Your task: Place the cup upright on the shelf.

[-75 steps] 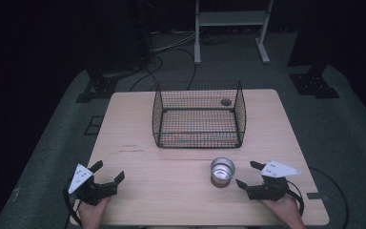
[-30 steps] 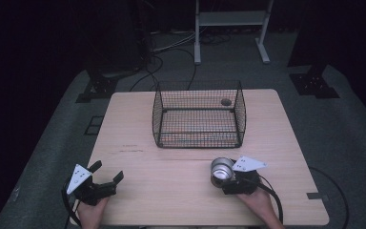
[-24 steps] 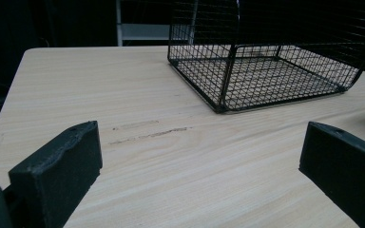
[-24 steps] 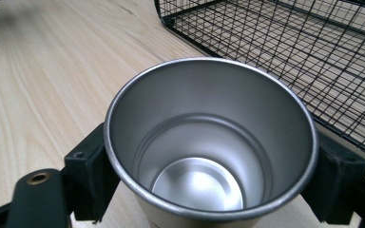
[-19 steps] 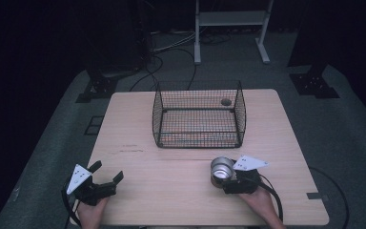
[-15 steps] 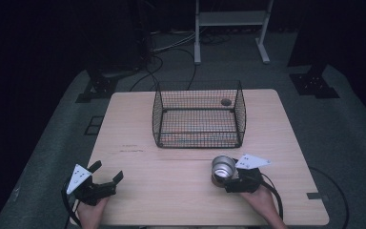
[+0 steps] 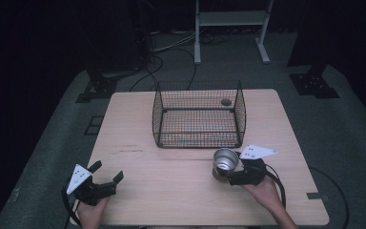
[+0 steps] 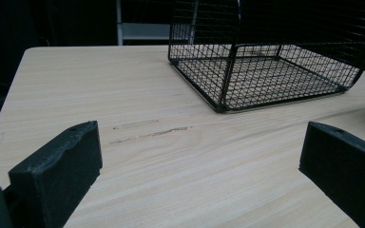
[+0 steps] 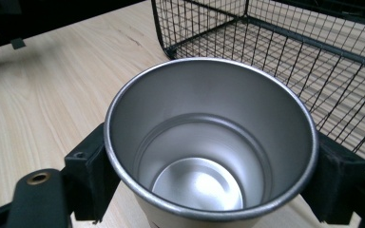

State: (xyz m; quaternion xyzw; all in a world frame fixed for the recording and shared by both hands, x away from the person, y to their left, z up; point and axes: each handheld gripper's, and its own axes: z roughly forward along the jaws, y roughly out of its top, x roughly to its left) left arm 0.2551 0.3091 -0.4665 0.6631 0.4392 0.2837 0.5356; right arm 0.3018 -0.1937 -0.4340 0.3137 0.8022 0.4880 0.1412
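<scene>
Brushed, shiny metal cup (image 9: 209,156); matt pale wood table (image 7: 181,191); black wire basket (image 7: 198,114).

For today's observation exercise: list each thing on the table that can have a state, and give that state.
Metal cup: upright, empty, clamped between the jaws.
Wire basket: upright, open-topped, empty, untouched.
Right gripper: shut on the metal cup.
Left gripper: open, holding nothing, near the table's front left corner.
Table: scuffed in front of the wire basket.

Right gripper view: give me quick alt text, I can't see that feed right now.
An empty metal cup stands between the right gripper's two black jaws, which press its sides from left and right. Behind it, a black wire basket sits on the light wooden table.
</scene>
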